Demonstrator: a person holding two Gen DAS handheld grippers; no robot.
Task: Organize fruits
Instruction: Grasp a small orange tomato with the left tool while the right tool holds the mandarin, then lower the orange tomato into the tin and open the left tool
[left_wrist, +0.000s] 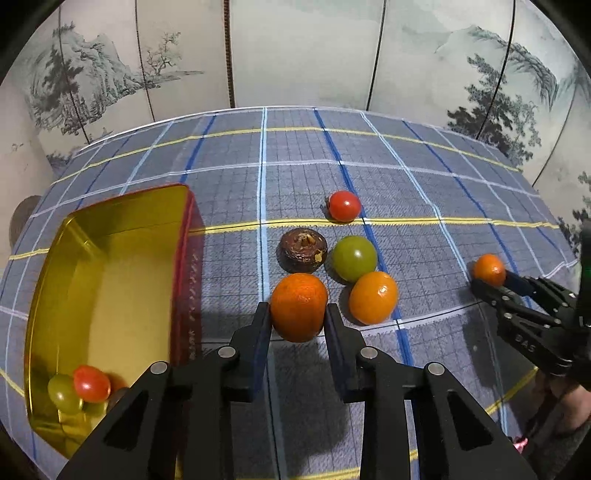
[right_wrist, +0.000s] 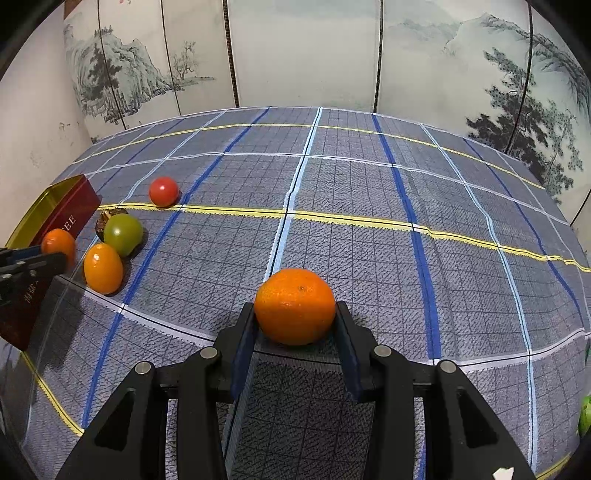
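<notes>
Two grasps are under way: left gripper (left_wrist: 298, 314) pinches a round orange tangerine (left_wrist: 299, 306), right gripper (right_wrist: 295, 317) pinches another small orange tangerine (right_wrist: 294, 306), each needing carrying into the gold-lined red tin (left_wrist: 110, 266) left of both

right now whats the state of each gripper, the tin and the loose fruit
left gripper: shut on an orange mandarin
right gripper: shut on a second orange mandarin
gold-lined red tin: open, lidless, a red tomato and green fruit inside
red cherry tomato, green round fruit, brown water chestnut, yellow-orange oval fruit: loose on the plaid cloth
</notes>
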